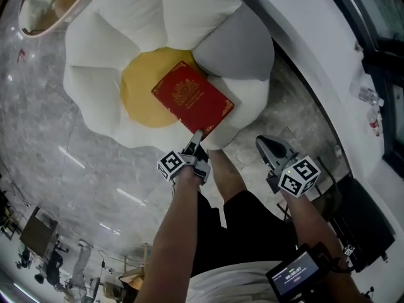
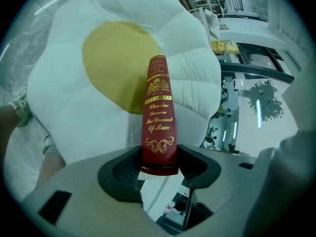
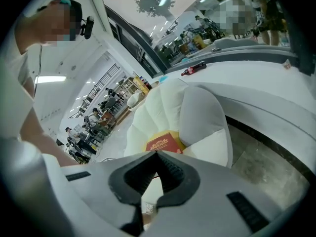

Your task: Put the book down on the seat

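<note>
A red hardback book with gold print lies flat over the yellow centre and a white petal of the flower-shaped seat. I cannot tell whether it rests on the cushion. My left gripper is shut on the book's near end. The left gripper view shows the spine of the book clamped in the left gripper. My right gripper hangs to the right of the seat, over the floor. In its own view the right gripper has its jaws closed together with nothing in them.
A grey petal forms the seat's right side. A white curved counter runs behind and to the right, with a dark bottle on it. A black bag sits on the marble floor at right.
</note>
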{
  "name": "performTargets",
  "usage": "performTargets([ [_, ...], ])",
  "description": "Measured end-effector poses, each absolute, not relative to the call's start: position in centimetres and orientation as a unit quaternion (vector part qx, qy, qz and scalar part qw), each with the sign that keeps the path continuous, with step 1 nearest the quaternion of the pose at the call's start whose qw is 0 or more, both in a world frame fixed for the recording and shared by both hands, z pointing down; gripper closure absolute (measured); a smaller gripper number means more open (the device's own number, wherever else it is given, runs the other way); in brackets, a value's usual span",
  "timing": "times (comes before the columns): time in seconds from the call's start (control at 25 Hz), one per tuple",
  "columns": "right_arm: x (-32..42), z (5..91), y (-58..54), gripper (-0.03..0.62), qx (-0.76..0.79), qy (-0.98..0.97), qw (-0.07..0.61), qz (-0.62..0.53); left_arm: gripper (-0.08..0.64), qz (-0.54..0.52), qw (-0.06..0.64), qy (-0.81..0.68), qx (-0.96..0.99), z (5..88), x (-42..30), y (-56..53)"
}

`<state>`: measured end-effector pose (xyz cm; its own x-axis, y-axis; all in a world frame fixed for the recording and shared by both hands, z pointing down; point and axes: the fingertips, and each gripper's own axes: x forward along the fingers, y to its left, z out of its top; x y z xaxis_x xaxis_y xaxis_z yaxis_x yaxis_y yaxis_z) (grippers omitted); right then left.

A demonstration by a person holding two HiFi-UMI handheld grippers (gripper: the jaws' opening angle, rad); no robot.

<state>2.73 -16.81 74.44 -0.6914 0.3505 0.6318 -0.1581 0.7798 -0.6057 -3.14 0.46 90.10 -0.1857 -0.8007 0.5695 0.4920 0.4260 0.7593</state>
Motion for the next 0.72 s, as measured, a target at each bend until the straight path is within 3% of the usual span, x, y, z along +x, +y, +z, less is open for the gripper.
performTargets([
  [0.52,5.5,77.3,-17.9,0.578,-0.043,-0.850,0.406,0.333,0.327,-0.576,0.570,-0.567,0.145,93.9,-4.1,-3.8],
  [0.72,6.7,77.6,-18.0,0.578,-0.039,-0.848,0.409,0.334,0.321,-0.565,0.586,-0.563,0.145,94.9,-4.0,-4.3],
])
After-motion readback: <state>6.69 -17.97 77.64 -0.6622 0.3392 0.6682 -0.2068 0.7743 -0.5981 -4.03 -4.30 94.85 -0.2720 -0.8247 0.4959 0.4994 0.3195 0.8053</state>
